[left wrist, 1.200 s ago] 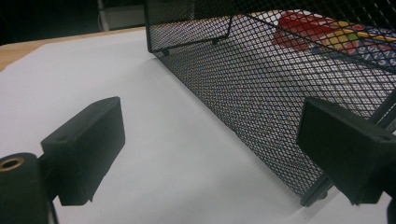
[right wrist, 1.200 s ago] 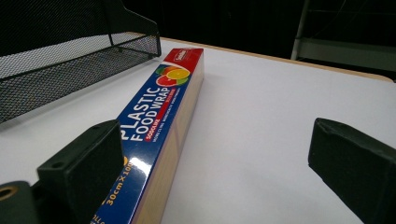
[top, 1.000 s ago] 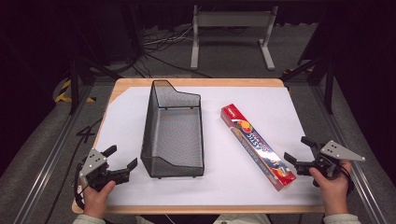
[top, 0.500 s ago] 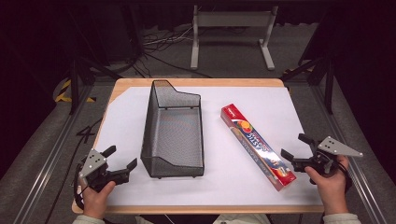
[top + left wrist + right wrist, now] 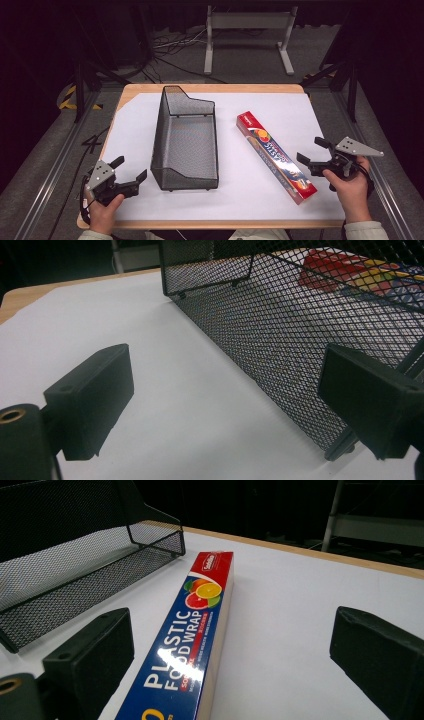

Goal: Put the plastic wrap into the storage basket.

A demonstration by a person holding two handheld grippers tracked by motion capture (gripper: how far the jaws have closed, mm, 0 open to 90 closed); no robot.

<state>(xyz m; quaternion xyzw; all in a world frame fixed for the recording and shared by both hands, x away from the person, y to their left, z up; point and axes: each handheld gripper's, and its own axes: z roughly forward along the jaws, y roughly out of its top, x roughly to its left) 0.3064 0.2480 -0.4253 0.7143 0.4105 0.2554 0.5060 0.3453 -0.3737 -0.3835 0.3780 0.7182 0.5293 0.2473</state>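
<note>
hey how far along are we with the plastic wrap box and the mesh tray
Nothing looks done: the box lies flat on the table, right of the tray and outside it, and the tray holds nothing. In hand: the right claw is open beside the box's near end, not touching it. The left claw is open near the tray's front corner. Left, probably: grasping the box and moving it to the tray.
</note>
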